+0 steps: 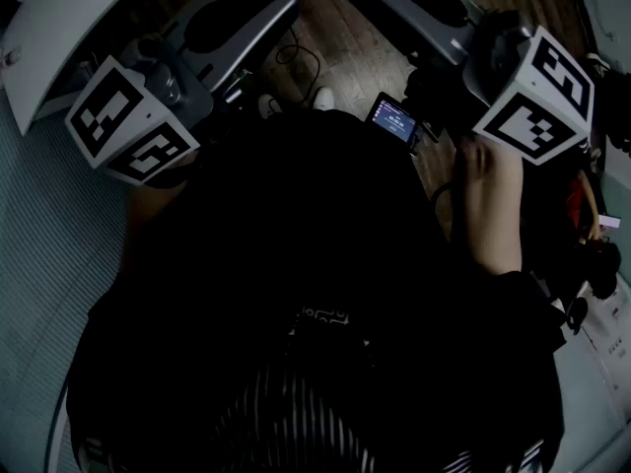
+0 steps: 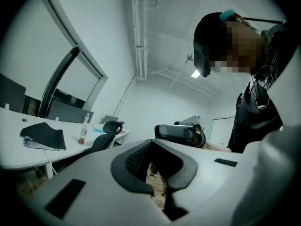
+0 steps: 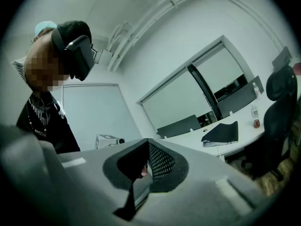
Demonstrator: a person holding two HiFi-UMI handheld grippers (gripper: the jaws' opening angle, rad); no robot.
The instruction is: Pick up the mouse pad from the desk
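You hold both tools raised before your chest, roughly level. The left gripper (image 2: 157,182) has its jaws together on nothing, and so does the right gripper (image 3: 138,182). The black, limp mouse pad (image 2: 44,135) lies on the white desk (image 2: 14,157) at 9 o'clock in the left gripper view. Its long axis runs 9 to 3.

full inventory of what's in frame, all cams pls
mouse pad: 1, black, on the desk
desk: 1, white, by the windows
bottle: 1, clear, on the desk near the mouse pad
office chair: 1, black, at the desk
small screen: 1, lit, between the grippers in head view
floor: wood, brown
left gripper: 1, grey, jaws together, empty
right gripper: 1, grey, jaws together, empty
person: black top, black headset, white shoes
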